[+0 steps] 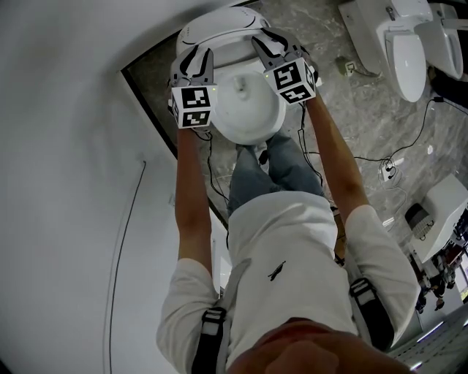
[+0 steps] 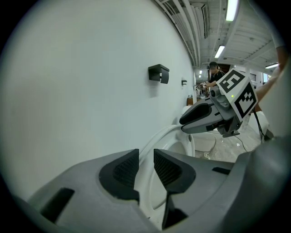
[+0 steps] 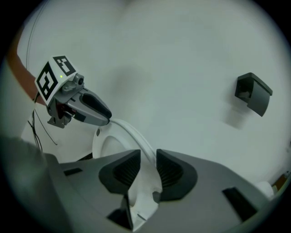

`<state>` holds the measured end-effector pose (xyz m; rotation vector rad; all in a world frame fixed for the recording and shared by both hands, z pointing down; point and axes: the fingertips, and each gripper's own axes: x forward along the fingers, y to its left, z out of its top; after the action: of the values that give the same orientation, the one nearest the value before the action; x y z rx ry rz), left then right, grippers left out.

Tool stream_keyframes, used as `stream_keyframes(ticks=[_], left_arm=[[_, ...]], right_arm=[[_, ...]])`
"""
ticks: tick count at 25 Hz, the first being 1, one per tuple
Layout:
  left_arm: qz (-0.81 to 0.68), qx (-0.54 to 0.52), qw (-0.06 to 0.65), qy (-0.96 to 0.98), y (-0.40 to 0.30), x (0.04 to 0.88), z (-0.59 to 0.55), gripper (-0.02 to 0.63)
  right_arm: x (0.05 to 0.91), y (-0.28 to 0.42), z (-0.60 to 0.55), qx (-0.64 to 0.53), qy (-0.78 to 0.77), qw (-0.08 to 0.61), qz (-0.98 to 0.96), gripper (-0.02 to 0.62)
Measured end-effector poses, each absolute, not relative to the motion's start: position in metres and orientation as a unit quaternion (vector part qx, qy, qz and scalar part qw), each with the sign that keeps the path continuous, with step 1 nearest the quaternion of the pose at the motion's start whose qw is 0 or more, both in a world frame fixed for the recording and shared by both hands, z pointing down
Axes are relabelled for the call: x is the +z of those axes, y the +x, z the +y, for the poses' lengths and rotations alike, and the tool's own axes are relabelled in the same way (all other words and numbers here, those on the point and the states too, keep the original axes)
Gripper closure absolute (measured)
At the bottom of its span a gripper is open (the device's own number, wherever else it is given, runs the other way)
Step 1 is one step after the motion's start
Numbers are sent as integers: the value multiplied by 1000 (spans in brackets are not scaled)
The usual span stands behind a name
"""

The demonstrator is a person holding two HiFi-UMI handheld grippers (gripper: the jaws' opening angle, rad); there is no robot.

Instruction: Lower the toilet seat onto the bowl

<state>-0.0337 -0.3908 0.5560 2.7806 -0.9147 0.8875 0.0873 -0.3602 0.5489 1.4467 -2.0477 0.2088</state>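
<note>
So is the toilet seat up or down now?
Down, or nearly: the toilet seat lies as a full oval over the bowl in the head view. Contact cannot be told.

Two grey two-jaw grippers are in view, the left gripper (image 1: pixel 199 57) and the right gripper (image 1: pixel 274 45), each carrying one black-and-white marker cube (image 1: pixel 191 106). There is one white oval plastic toilet seat (image 3: pixel 127 129) and one black wall-mounted box (image 3: pixel 253 93). One white ceramic near toilet (image 1: pixel 248 124) stands below the grippers, with two farther toilets (image 1: pixel 401 51) (image 1: pixel 447 36) at the upper right. Three lit ceiling strip lights (image 2: pixel 231 9) show.
</note>
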Motion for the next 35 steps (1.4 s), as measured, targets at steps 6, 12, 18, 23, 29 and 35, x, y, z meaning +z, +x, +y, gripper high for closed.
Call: stream_keyframes(ticks=[6, 12, 18, 23, 29, 35], left_arm=[[-307, 294, 43, 904, -35, 559, -393, 497], [-305, 297, 36, 904, -34, 560, -391, 497], [-299, 296, 40, 907, -35, 558, -382, 497], [-293, 290, 48, 910, -38, 558, -372, 497], [-282, 289, 53, 913, -40, 556, -361, 497], [-277, 290, 50, 915, -42, 555, -351, 497]], right_arm=[[553, 92, -364, 86, 555, 301, -771, 497], [552, 92, -355, 85, 569, 292, -764, 500], [550, 92, -346, 90, 576, 285, -761, 503], [550, 90, -336, 91, 577, 283, -761, 506], [548, 87, -325, 92, 585, 275, -757, 506], [548, 85, -314, 93, 590, 277, -752, 506]])
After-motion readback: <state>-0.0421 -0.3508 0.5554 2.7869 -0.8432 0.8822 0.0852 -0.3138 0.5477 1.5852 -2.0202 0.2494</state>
